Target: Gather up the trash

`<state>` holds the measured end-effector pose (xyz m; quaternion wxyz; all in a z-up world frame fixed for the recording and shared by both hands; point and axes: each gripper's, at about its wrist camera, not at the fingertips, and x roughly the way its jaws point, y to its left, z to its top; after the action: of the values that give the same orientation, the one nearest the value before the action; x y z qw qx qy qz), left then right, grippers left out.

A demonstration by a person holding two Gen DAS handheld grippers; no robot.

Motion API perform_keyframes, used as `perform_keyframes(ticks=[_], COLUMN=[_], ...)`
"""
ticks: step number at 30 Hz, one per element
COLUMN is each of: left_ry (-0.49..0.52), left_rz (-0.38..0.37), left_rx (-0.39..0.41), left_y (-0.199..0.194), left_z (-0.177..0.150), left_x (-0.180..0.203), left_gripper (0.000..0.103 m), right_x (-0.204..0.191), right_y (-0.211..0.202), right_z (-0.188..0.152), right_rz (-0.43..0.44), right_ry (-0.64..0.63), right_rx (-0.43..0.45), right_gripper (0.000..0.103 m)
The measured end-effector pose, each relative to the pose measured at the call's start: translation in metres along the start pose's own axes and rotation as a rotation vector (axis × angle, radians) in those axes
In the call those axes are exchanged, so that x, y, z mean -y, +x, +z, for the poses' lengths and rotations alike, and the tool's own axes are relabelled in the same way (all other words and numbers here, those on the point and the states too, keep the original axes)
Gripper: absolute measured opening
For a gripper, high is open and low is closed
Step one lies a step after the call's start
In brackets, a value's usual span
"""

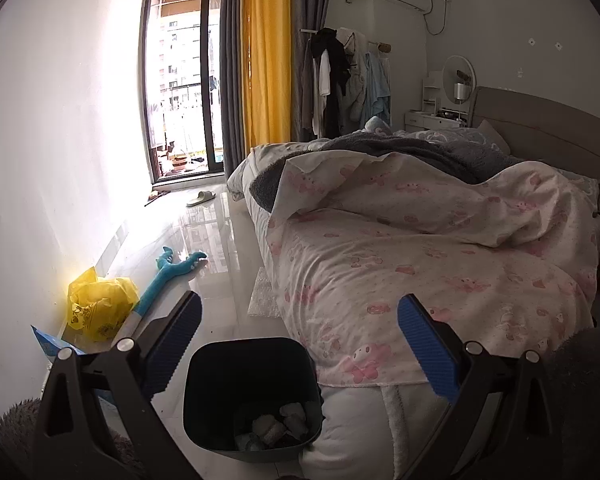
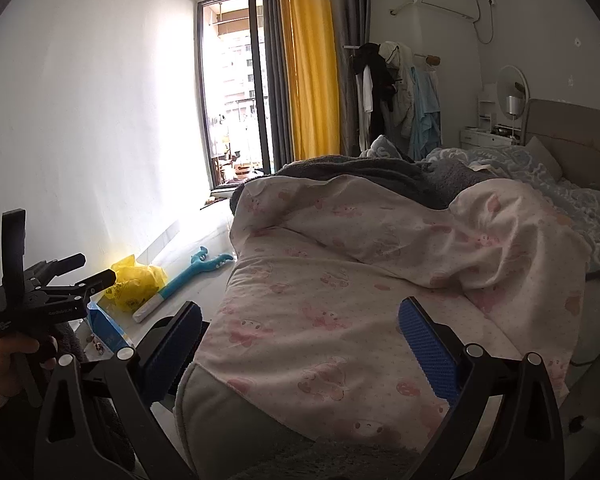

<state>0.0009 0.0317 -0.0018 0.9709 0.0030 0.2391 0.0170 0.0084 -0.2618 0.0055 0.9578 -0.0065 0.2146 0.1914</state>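
A black trash bin stands on the floor by the bed's foot, with crumpled white paper inside. My left gripper is open and empty, held above the bin. A yellow plastic bag lies by the left wall, also in the right wrist view. A blue packet lies near it, also in the right wrist view. My right gripper is open and empty over the bed's corner. The left gripper's body shows at the left of the right wrist view.
A bed with a pink patterned duvet fills the right. A blue toy claw stick and bubble wrap lie on the glossy floor. A slipper lies near the balcony door. A clothes rack stands behind the bed.
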Motion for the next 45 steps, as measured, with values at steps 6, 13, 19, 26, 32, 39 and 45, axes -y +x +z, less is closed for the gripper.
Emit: perform_keyframes(ticks=[6,13,19,26,32,39,45], left_ry=[0.014,0.014,0.014,0.012,0.013,0.012,0.012], left_rz=[0.007,0.007,0.005,0.003,0.003,0.002,0.001], left_rx=[0.014,0.012,0.009,0.007,0.005,0.004,0.003], left_y=[-0.0003,-0.0002,0.0001,0.0008,0.001,0.0011,0.0009], left_z=[-0.0002,-0.0003,-0.0016,-0.0024,-0.0025,-0.0023,-0.0021], left_x=[0.0011,0.0017,0.0026,0.0023,0.0028,0.0029,0.0026], left_gripper=[0.1,0.1,0.1,0.1,0.1,0.1,0.1], right_x=[-0.0006,0.0001,-0.0003,0.0,0.0,0.0004,0.0004], right_y=[-0.0007,-0.0004,-0.0003,-0.0004,-0.0004,-0.0002,-0.0003], right_z=[0.0,0.0002,-0.0001,0.0001,0.0004,-0.0001,0.0002], right_rz=[0.005,0.006,0.005,0.006,0.005,0.007,0.007], right_ry=[0.0,0.002,-0.001,0.0,-0.001,0.001,0.001], right_rx=[0.001,0.001,-0.002,-0.001,-0.002,-0.002,-0.003], right_gripper=[0.1,0.1,0.1,0.1,0.1,0.1,0.1])
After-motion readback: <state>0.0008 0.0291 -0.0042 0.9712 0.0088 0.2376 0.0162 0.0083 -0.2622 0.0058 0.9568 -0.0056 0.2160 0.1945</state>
